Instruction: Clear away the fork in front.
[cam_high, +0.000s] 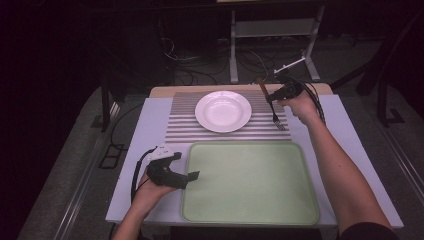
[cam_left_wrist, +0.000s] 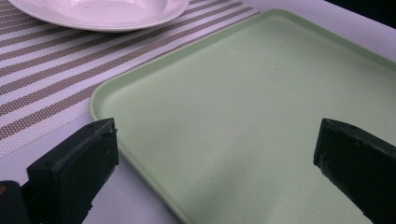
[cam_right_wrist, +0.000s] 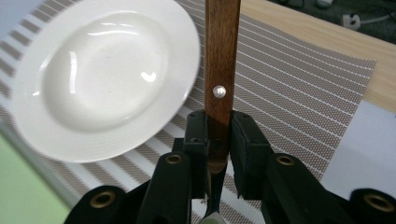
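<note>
So, quick notes, left to right:
left tongs: jaws spread, nothing between them; parked low at the left rim of the tray, one jaw over the table, the other over the tray.
tray: pale green, bare, on the near half of the table; its raised rim was the edge to mind beside the left tongs; plenty of open room inside it.
placemat: striped, lay just behind the tray; front edge close to the tray's far rim.
plate: white, empty, sat mid-placemat.
fork: wooden handle up, tines down, held near upright just off the placemat's right edge, right of the plate and apart from it; tines seemed just above the surface, contact unclear.
right tongs: pinching the fork's handle, pads pressed onto the wood below the rivet.
progress: looked like place-setting; plate was down, fork was in hand but not laid.
left to do: probably lay fork flat beside plate, then let go.
room: open strip right of the plate; bare table beyond the placemat's right edge; table's far edge close behind the right hand.
</note>
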